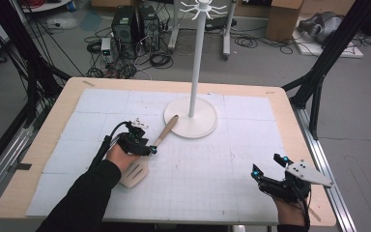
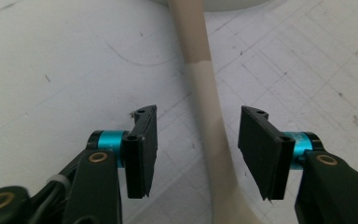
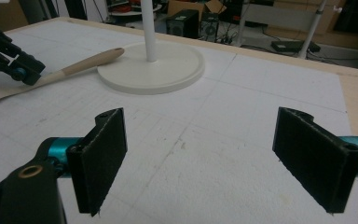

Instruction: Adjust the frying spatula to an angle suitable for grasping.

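A wooden spatula lies on the white gridded mat, its handle tip resting on the round base of a white hook stand. My left gripper is down over the handle, just above the blade. In the left gripper view the spatula handle runs between the two pads of my left gripper, with a gap on each side, so the jaws are open. My right gripper rests near the table's front right, wide open with nothing between its jaws. Its view shows the spatula and stand base farther off.
The stand's tall pole rises from the base at the mat's far middle. The wooden table edge frames the mat. Computer towers, cables and a cardboard box sit on the floor beyond.
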Available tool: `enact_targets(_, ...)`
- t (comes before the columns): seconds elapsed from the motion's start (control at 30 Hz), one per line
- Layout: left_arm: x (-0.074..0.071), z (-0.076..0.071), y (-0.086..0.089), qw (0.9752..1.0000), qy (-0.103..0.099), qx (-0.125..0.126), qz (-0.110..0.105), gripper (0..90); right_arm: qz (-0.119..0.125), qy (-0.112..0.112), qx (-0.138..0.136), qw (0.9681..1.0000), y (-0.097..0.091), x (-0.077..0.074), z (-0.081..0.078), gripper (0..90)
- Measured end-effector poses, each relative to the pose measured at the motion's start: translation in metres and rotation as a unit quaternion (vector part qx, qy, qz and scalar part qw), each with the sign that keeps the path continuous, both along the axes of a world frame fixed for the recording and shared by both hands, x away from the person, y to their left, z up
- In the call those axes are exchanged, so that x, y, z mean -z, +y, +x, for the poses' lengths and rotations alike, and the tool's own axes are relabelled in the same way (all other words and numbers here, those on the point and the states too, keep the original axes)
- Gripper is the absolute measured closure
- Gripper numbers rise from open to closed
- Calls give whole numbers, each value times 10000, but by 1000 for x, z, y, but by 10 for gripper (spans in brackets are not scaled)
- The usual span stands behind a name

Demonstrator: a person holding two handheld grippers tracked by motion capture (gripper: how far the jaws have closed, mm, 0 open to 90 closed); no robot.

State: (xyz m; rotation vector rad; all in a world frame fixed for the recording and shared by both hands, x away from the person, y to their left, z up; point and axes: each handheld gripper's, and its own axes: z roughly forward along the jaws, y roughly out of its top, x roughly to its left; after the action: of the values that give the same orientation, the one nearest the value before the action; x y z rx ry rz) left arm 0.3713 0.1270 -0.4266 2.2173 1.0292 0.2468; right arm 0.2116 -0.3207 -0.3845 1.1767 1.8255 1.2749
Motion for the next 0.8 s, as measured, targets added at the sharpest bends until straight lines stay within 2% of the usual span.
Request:
enact_targets(0.13,2,1,-3,10000,15,30,-24,525,-12,14,-2,10000,0,0,1,164)
enact_targets(0.37,4,1,-5,10000,-52,18,69,587,-3,38,14,10000,0,0,0,164)
enact_targets(0.43,4,0,-7,9998,-118,108,102,631,-10,29,14,10000,0,0,0,163)
enact_targets(0.47,5,-3,-10,9994,-231,191,189,646,-21,16,15,10000,0,0,1,164)
enact_targets(0.53,5,-4,-12,9991,-270,257,215,716,-15,18,4,10000,1,0,1,164)
enact_targets(0.63,5,-3,-11,9994,-207,230,136,723,-31,28,-3,10000,1,0,1,164)
enact_targets(0.67,5,-2,-9,9998,-97,169,51,726,-23,29,8,10000,1,0,1,163)
enact_targets(0.8,4,-1,-9,10000,-11,57,5,739,-27,30,9,10000,0,0,0,164)
